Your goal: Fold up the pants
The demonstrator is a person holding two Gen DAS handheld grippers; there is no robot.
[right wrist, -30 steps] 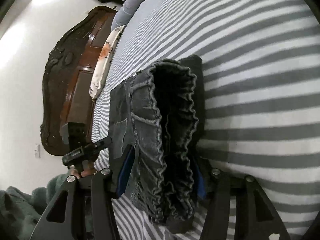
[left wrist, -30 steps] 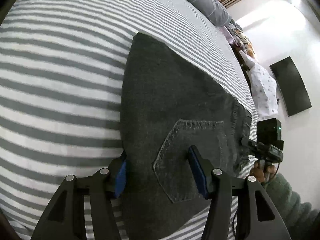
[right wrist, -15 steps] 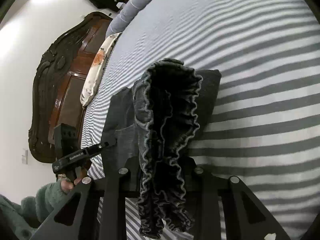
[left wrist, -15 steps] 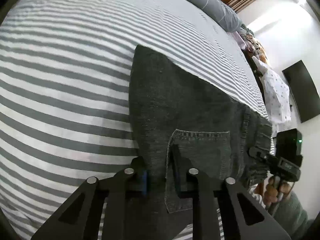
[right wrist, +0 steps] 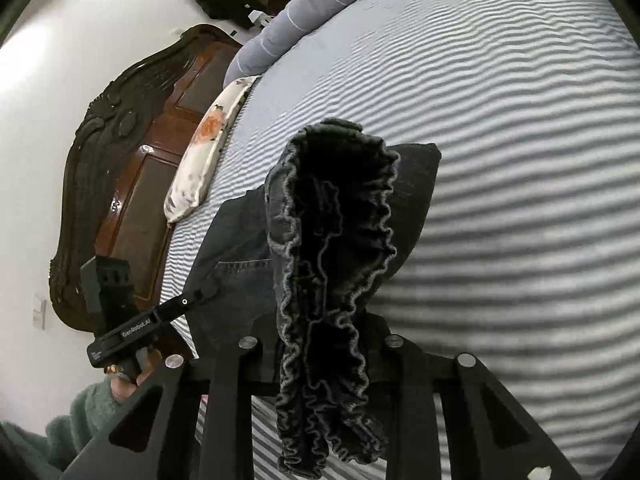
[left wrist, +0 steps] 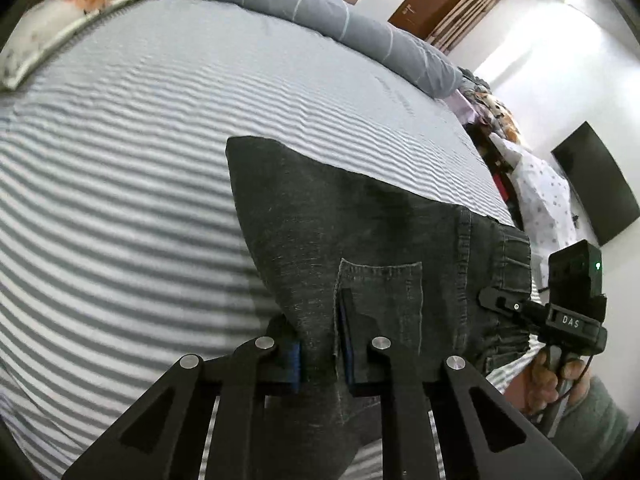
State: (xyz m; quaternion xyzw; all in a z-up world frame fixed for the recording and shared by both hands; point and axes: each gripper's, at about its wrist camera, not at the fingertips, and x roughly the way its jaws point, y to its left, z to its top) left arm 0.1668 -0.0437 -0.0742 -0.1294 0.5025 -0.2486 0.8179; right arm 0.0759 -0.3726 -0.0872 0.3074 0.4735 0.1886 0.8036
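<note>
Left gripper (left wrist: 320, 344) & right gripper (right wrist: 320, 344): both angled down, blue-padded fingers (left wrist: 294, 364) clamped on dark grey denim pants (left wrist: 360, 232), each hand-held.

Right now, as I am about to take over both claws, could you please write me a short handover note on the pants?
Left claw: shut on the pants at the edge beside the back pocket.
Right claw: shut on the gathered elastic waistband.
Both claws closed on the fabric within the last second.
Pants: dark denim, already doubled leg on leg, far end resting on the striped bed, near end lifted off it.
Done: both grips taken.
Left: probably carry the held end over toward the far end, lay it flat, release.
</note>
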